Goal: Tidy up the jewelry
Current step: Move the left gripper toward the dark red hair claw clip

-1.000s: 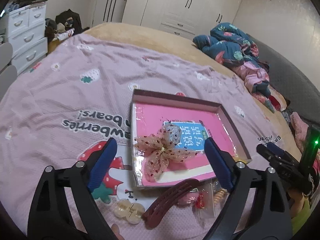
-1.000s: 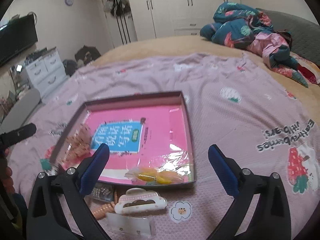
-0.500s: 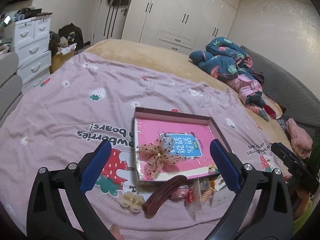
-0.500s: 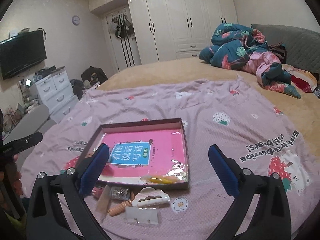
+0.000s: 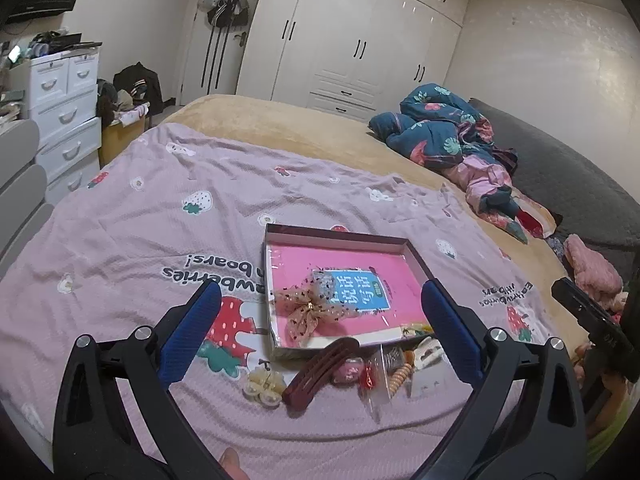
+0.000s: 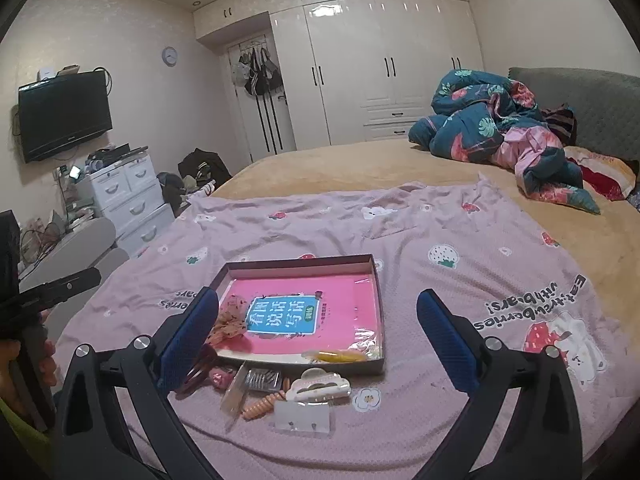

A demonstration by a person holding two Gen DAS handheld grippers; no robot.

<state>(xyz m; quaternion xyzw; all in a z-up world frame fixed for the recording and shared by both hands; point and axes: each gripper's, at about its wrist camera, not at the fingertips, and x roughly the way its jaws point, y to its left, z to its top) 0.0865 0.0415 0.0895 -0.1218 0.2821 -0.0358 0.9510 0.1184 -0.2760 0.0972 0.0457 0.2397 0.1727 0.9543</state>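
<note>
Both my grippers hang above the bed with jaws spread wide and nothing between them: the left gripper [image 5: 320, 328] and the right gripper [image 6: 318, 330]. The shallow box [image 5: 340, 236] sits on the pink blanket [image 5: 160, 220], and already holds a gauzy bow [image 5: 308, 312] near its left edge and a yellow clip [image 6: 340, 356] at its near right corner. What is left to sort lies in a loose pile just in front of the box: a dark red claw clip [image 5: 320, 368], a cream flower clip [image 5: 264, 386], a cloud-shaped clip [image 6: 320, 386], an orange coil tie [image 6: 260, 404] and an earring card [image 6: 302, 416]. I judge the next pick should be an outlying piece, so I would drop onto the cloud-shaped clip, straddle its narrow width, and close gently to avoid dragging its neighbours.
</note>
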